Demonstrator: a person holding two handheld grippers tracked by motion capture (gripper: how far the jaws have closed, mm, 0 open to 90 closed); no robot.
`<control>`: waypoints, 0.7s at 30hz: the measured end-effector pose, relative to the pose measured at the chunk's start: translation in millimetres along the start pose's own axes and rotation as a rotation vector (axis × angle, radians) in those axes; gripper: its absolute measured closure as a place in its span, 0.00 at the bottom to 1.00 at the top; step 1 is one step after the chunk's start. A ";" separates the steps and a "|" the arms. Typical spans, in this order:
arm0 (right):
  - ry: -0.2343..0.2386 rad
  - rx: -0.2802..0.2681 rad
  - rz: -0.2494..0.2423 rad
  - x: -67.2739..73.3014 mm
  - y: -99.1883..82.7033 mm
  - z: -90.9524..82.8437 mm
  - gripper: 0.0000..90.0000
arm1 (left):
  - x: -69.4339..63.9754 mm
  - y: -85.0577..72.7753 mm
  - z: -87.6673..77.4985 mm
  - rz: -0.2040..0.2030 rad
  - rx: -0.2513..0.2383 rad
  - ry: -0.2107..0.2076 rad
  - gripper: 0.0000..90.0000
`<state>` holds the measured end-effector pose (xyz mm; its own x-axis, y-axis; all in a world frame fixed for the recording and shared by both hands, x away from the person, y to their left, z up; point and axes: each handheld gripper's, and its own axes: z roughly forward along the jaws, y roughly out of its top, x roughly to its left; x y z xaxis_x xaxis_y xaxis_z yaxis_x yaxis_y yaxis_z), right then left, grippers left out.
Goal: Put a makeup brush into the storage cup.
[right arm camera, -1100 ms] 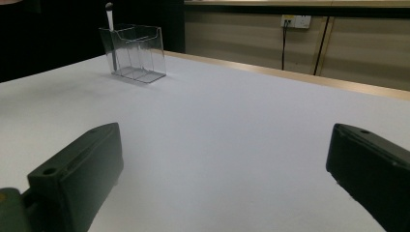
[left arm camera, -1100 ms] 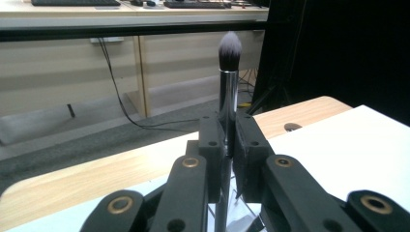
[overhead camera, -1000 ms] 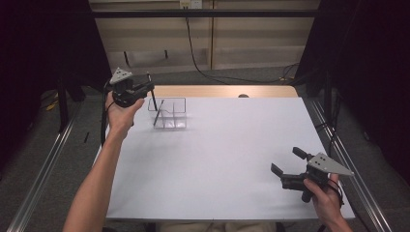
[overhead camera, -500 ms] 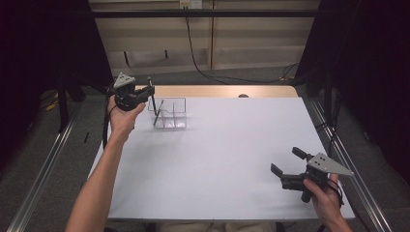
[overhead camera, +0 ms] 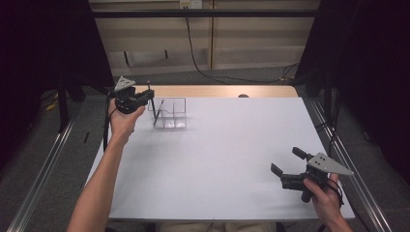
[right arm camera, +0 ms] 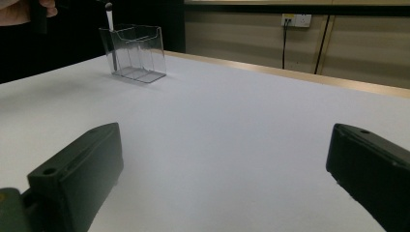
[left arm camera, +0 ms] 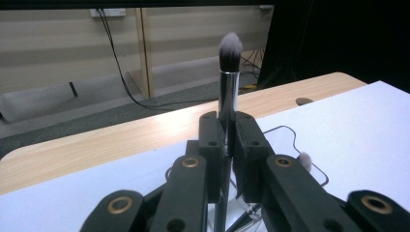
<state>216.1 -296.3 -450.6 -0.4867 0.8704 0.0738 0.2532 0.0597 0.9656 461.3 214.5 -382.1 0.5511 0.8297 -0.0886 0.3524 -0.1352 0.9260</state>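
Compartments of the clear organizer hold a brush or two. Just left of it our left gripper clamps a makeup brush upright – bristles up in the left gripper view. Well apart from the organizer, our right gripper rests open-fingered on the white worktop; a wooden edge lies behind.

- We count two makeup brushes: one clamped upright, one lying in the organizer.
- We see one clear organizer.
- We hold two grippers, left gripper and right gripper.
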 end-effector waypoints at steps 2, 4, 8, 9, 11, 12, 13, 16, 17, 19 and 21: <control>-0.001 0.000 -0.001 0.0 0.0 0.1 0.00 | 0.4 -0.6 0.2 0.006 0.004 0.001 0.93; 0.001 0.001 -0.002 0.2 0.1 0.4 0.00 | 0.2 -1.8 1.0 0.004 0.010 0.005 0.93; -0.002 0.001 -0.001 0.3 0.0 0.6 0.00 | -0.1 -4.7 2.3 -0.008 0.006 0.004 0.93; 0.000 0.003 -0.002 0.1 0.0 0.5 0.00 | 0.4 -5.1 2.6 -0.004 0.007 0.006 0.92; -0.002 0.000 -0.002 0.2 0.1 0.5 0.00 | 1.3 -5.4 2.9 -0.014 0.005 0.002 0.90; 0.001 0.000 -0.001 0.3 0.1 0.5 0.00 | 1.4 -5.4 3.0 -0.009 0.005 0.009 0.87; -0.001 0.000 -0.004 0.3 0.1 0.5 0.00 | 1.9 -5.5 2.9 -0.001 -0.001 0.015 0.82; 0.001 0.002 -0.001 0.2 0.1 0.7 0.00 | 2.7 -6.3 3.3 0.001 -0.006 0.036 0.60; 0.003 0.002 -0.003 0.0 0.1 0.5 0.00 | 3.2 -6.7 3.3 0.004 -0.008 0.030 0.59; 0.004 0.000 -0.002 0.4 0.2 0.4 0.00 | 3.7 -7.7 2.6 0.003 -0.010 0.041 0.52; 0.004 -0.001 -0.002 0.4 0.3 0.3 0.00 | 4.2 -9.0 2.0 0.003 -0.023 0.045 0.43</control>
<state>216.2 -295.8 -450.4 -0.4907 0.8683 0.0732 0.2511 0.0605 0.9661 461.9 218.1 -391.6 0.5173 0.8530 -0.0692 0.3326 -0.1259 0.9346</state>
